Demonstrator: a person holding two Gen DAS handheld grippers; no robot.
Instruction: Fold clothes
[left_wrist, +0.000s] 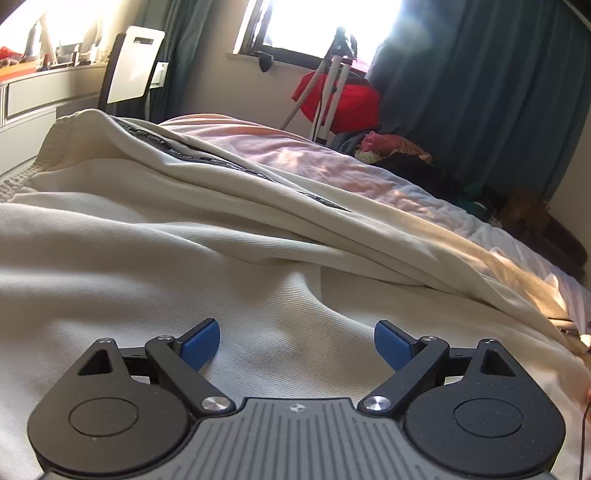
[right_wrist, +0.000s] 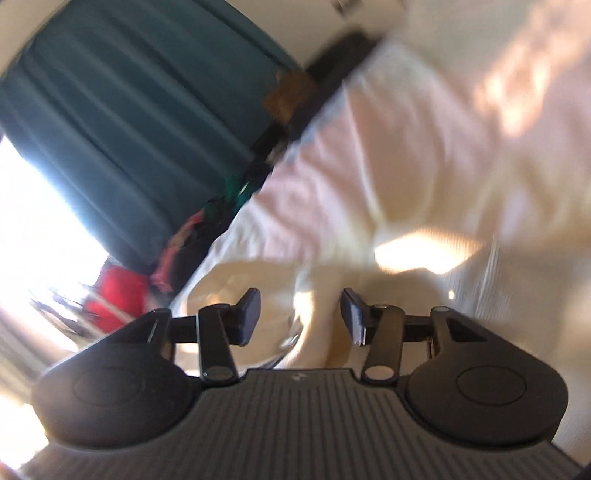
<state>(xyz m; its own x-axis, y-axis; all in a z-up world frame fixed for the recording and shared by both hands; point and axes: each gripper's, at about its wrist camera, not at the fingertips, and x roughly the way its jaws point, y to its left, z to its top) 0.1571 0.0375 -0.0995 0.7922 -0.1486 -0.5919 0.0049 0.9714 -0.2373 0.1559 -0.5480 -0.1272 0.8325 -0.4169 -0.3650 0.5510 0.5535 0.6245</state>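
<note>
Garment: a cream garment (left_wrist: 155, 251) with a dark printed band lies spread and rumpled across the bed (left_wrist: 424, 195); in the right wrist view, which is blurred, it shows as pale cloth (right_wrist: 424, 258).
Progress: judged early; loose ridges and wrinkles run through the cloth, and no neat folded edge is visible.
Left to do: probably smoothing, then all of the folds.
Left hand-held gripper (left_wrist: 297, 345): low over the cloth, pointing along the bed toward the window; blue pads spread wide, nothing between them.
Right hand-held gripper (right_wrist: 300, 317): rolled to 1 side above the garment's edge; fingers apart, cloth lies beyond the gap but is not pinched.
Contact: whether either touches the fabric cannot be told.
</note>
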